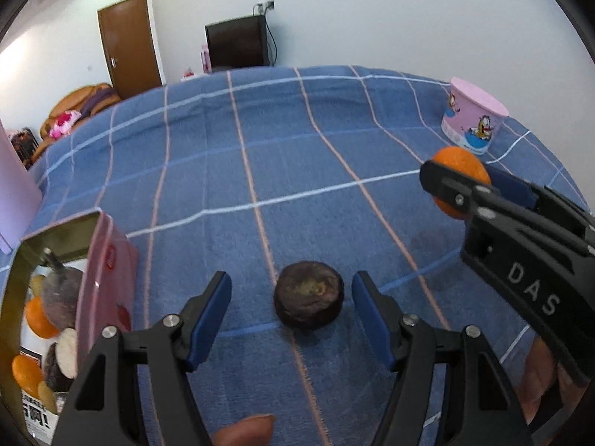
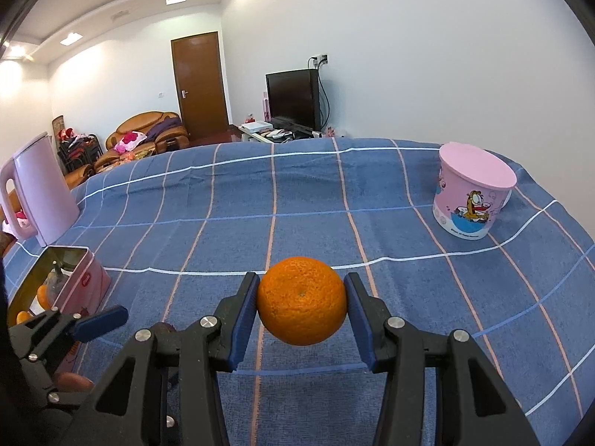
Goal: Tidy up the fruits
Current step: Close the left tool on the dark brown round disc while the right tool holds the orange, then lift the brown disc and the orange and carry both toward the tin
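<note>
A dark brown wrinkled fruit (image 1: 308,299) lies on the blue checked cloth. My left gripper (image 1: 292,316) is open with its fingers on either side of that fruit, not touching it. My right gripper (image 2: 302,308) is shut on an orange (image 2: 302,299) and holds it above the cloth; the orange (image 1: 461,171) and the right gripper (image 1: 465,182) also show at the right of the left wrist view. A pink tin box (image 1: 108,260) with a shiny inside holding oranges and dark fruits stands at the left, also seen in the right wrist view (image 2: 87,278).
A pink lidded cartoon cup (image 2: 472,193) stands at the far right of the table, also in the left wrist view (image 1: 472,119). A pink kettle (image 2: 41,189) stands at the far left. The blue checked cloth (image 2: 297,200) covers the table. Beyond it are a sofa, a TV and a door.
</note>
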The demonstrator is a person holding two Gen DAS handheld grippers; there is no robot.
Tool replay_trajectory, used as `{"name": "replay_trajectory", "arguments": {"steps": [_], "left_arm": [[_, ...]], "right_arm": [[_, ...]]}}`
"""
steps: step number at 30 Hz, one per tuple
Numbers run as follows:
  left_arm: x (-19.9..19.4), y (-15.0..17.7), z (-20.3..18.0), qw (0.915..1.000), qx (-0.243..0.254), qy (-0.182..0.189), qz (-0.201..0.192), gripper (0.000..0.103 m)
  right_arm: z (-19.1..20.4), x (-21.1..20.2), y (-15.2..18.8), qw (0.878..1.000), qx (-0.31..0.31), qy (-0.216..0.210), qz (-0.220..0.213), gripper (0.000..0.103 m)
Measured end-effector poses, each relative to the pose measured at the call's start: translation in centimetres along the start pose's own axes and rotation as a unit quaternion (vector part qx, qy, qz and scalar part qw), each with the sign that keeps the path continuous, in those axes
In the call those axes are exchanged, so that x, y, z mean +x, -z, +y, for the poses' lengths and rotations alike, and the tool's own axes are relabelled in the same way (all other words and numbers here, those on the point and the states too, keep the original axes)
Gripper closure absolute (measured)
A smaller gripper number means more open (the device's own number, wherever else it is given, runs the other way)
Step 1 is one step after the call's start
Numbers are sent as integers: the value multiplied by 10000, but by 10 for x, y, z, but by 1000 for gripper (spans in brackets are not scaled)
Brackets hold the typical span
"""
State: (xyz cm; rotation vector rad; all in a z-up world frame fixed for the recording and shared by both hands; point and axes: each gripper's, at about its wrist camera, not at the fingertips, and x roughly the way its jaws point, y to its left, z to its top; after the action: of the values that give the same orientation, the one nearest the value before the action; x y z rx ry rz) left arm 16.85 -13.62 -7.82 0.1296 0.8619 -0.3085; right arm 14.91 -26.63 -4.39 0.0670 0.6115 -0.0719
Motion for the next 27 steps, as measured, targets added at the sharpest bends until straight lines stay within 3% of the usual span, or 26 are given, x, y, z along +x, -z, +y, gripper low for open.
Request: {"name": "replay_trajectory", "arguments": {"steps": [2, 5, 27], "left_arm": [[3, 0, 2, 9999, -87, 87, 54, 52], [3, 1, 4, 9998, -165, 109, 53, 64], [-29, 7, 14, 9960, -362, -379, -721, 64]], "right_arm": [[0, 1, 0, 10000, -15, -16, 11, 54], [1, 1, 0, 10000, -39, -53, 5, 54], [7, -19, 5, 9986, -123, -267, -430, 54]]}}
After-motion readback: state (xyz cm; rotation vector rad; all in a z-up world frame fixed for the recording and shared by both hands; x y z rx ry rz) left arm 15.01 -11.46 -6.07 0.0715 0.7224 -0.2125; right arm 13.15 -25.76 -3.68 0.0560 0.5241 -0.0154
